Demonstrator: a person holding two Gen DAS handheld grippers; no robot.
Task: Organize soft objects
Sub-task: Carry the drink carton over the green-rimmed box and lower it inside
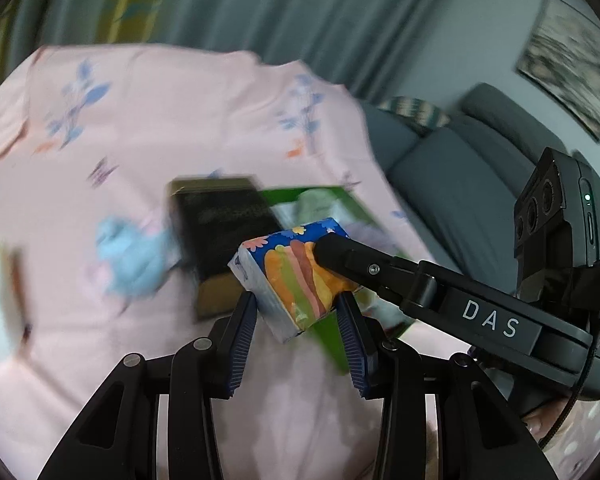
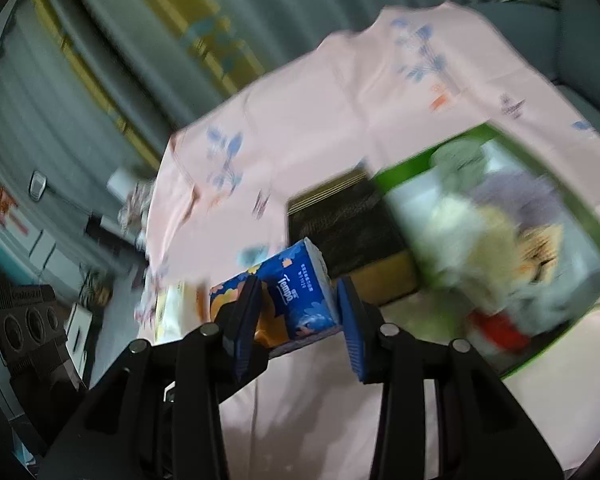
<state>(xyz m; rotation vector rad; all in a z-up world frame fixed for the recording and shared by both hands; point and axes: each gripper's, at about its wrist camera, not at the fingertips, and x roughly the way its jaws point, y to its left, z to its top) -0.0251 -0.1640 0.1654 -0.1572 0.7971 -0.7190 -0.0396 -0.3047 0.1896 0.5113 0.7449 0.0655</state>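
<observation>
A blue tissue pack with orange and pink stripes (image 1: 296,276) hangs above the pink flowered sheet (image 1: 180,120). My left gripper (image 1: 298,314) is shut on its near end. My right gripper (image 2: 298,300) is shut on the same pack (image 2: 284,288), and its finger (image 1: 356,260) reaches in from the right in the left wrist view. A green box (image 2: 560,184) full of soft items lies just right of the pack; its edge shows behind the pack in the left wrist view (image 1: 324,196). Both views are motion-blurred.
A black box (image 1: 224,224) lies on the sheet beside the green box; it also shows in the right wrist view (image 2: 344,224). A light blue soft thing (image 1: 132,256) lies left of it. A grey sofa (image 1: 460,168) stands at the right, curtains behind.
</observation>
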